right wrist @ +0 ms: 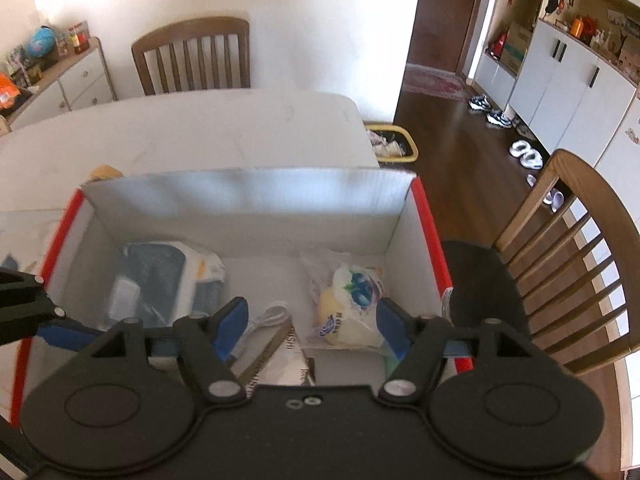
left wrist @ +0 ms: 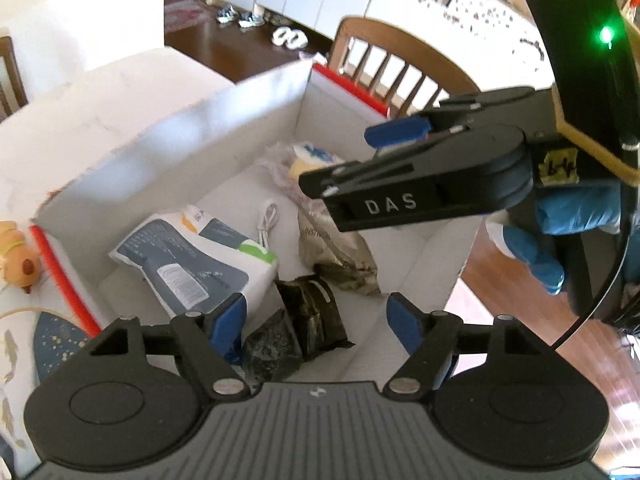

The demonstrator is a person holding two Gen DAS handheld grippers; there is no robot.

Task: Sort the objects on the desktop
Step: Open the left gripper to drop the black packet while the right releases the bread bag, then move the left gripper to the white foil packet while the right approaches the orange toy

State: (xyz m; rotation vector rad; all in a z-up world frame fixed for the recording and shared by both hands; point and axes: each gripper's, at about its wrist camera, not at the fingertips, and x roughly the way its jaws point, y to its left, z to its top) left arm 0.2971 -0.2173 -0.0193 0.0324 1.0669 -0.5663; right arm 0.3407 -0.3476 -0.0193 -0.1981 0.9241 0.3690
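Note:
A white cardboard box with red edges [left wrist: 192,152] [right wrist: 248,200] stands on the table. Inside lie a blue-and-white pouch [left wrist: 188,260] [right wrist: 156,276], a white cable [left wrist: 268,220] [right wrist: 268,316], a yellow snack in clear wrap [left wrist: 308,160] [right wrist: 352,312], a grey packet [left wrist: 336,252] and a dark seaweed packet [left wrist: 304,328]. My left gripper [left wrist: 316,320] is open and empty just above the dark packet. My right gripper [right wrist: 310,324] is open and empty above the box; in the left wrist view [left wrist: 352,160] it hovers at the upper right.
A plush toy [left wrist: 18,252] lies on the table left of the box, by a blue patterned mat [left wrist: 56,340]. Wooden chairs [right wrist: 568,264] [right wrist: 192,56] stand around the white table [right wrist: 192,132]. A yellow bin [right wrist: 392,144] sits on the floor.

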